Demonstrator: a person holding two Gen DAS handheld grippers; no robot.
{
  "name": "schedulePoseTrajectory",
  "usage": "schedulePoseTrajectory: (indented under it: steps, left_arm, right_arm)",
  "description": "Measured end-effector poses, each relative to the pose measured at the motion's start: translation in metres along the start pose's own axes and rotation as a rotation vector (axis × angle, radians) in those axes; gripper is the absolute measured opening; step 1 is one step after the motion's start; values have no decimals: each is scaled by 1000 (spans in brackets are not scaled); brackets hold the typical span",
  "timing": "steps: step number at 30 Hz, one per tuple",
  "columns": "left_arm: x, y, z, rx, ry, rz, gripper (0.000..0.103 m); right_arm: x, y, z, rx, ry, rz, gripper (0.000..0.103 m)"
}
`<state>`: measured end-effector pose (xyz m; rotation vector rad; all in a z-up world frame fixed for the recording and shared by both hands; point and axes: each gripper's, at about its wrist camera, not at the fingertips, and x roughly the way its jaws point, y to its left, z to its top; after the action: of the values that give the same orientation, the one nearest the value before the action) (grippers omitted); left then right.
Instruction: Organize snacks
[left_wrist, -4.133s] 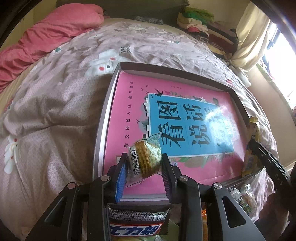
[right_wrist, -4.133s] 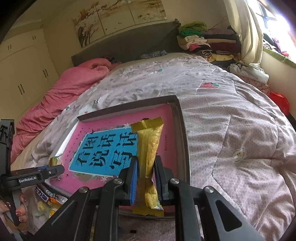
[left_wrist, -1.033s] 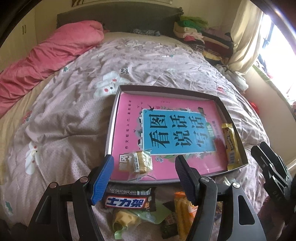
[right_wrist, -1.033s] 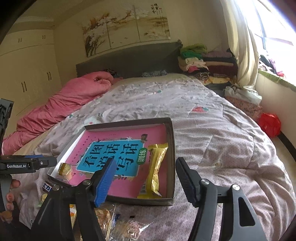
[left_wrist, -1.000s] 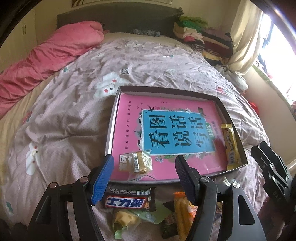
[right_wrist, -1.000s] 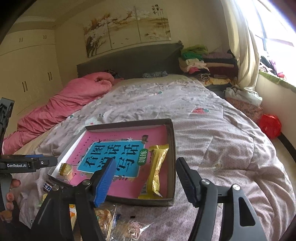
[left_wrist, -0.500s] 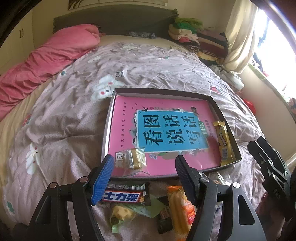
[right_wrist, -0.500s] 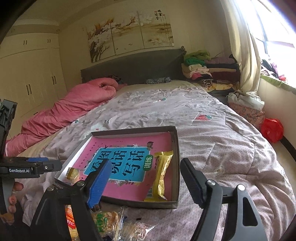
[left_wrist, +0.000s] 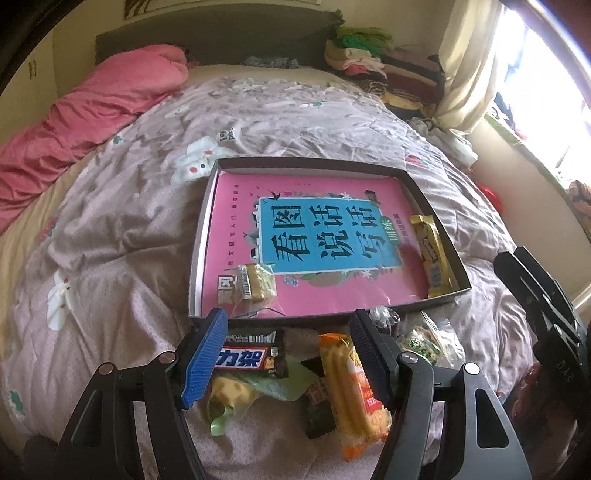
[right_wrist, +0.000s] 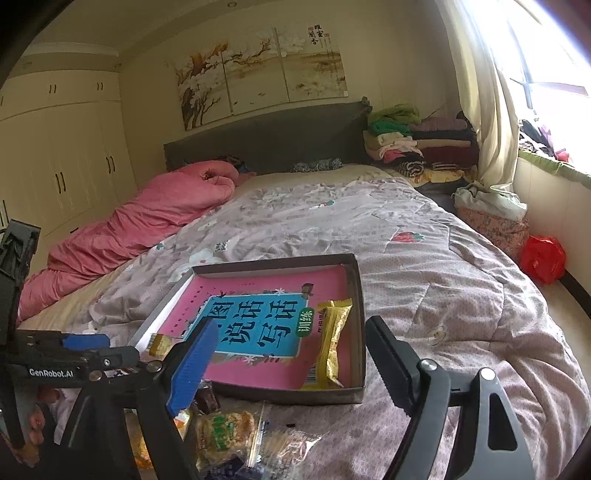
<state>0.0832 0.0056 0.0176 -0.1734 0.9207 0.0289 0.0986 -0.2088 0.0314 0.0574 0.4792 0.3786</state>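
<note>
A shallow grey box (left_wrist: 199, 236) with a pink and blue book cover inside lies on the bed; it also shows in the right wrist view (right_wrist: 360, 295). In it lie a small gold snack pack (left_wrist: 255, 282) at the near left and a long yellow bar (left_wrist: 430, 254) (right_wrist: 330, 343) along the right wall. My left gripper (left_wrist: 290, 354) is open and empty above a loose pile: a dark chocolate bar (left_wrist: 251, 356), an orange biscuit pack (left_wrist: 351, 387), a green wrapper (left_wrist: 229, 398). My right gripper (right_wrist: 291, 365) is open and empty above clear snack bags (right_wrist: 225, 432).
A pink duvet (right_wrist: 147, 221) lies along the bed's left side. Folded clothes (right_wrist: 413, 144) are stacked by the headboard. A curtain and window are at the right, and a red bag (right_wrist: 543, 258) is on the floor.
Both grippers let go of their snacks into the box, opened and drew back toward the near edge of the bed. More of the loose snack pile now shows under them.
</note>
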Motion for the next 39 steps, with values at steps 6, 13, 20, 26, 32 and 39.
schedulePoseTrajectory:
  steps: [6,13,20,26,32,39]
  left_arm:
    - [-11,2,-5,9,-9,9,70]
    - [-20,13,-7,-9,-19,4,70]
    - [-21,21,-14,-21,-4,5,71]
    - [-20,21,-25,-10,19,2,71]
    - [-20,21,-37,-4,45,-6,71]
    - [-19,23,-42,-8,62,-18,70]
  right_arm:
    - [-11,2,-2,41,-1,13,85]
    - [-14,1,-11,68,34,21,87]
    - [-16,7,-16,52,51,23,87]
    - [-18,5,-23,59,80,28,87]
    - [-20,9,-27,43,101,40,87]
    - [-20,18,-34,20,126,54,87]
